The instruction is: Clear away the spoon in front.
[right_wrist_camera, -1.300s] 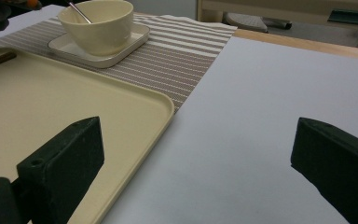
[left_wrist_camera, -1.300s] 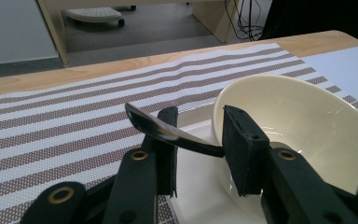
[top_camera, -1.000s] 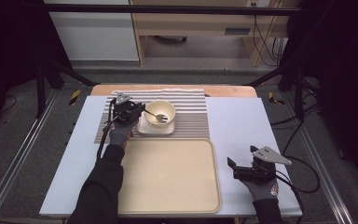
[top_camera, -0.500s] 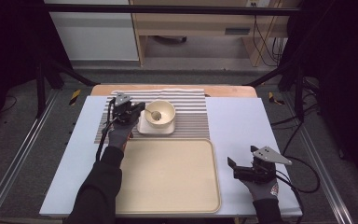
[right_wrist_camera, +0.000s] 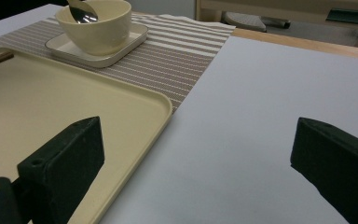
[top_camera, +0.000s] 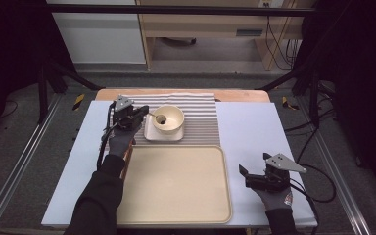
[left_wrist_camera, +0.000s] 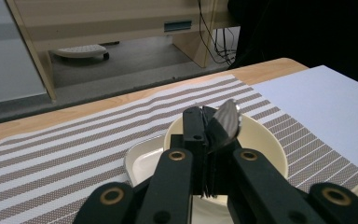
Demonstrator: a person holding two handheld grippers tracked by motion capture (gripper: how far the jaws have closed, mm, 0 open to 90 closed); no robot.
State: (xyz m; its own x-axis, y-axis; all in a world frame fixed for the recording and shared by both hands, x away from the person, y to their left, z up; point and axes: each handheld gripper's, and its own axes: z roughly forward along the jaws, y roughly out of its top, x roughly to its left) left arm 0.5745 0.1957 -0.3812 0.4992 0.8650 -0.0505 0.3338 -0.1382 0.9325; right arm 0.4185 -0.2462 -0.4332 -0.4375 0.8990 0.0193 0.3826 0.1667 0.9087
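Observation:
My left gripper [top_camera: 144, 115] is at the left of a cream bowl [top_camera: 169, 119], shut on the handle of a metal spoon [top_camera: 159, 118]. In the left gripper view the jaws of the gripper [left_wrist_camera: 205, 140] are pressed together on the handle, and the spoon's head [left_wrist_camera: 227, 122] hangs tilted over the bowl [left_wrist_camera: 263, 140]. The bowl stands on a small square plate [top_camera: 150, 133]. My right gripper [top_camera: 247, 177] rests on the white sheet right of the tray, open [right_wrist_camera: 196, 158], with nothing between its jaws.
A large cream tray [top_camera: 176, 186] lies at the front middle of the table. The striped placemat [top_camera: 203, 117] under the plate lies behind it. White sheet [top_camera: 254, 127] covers the right side. From the right gripper view, the bowl [right_wrist_camera: 98, 28] is at the far left.
The left gripper with the spoon has risen a little at the bowl's left rim. The right gripper has stayed where it was.

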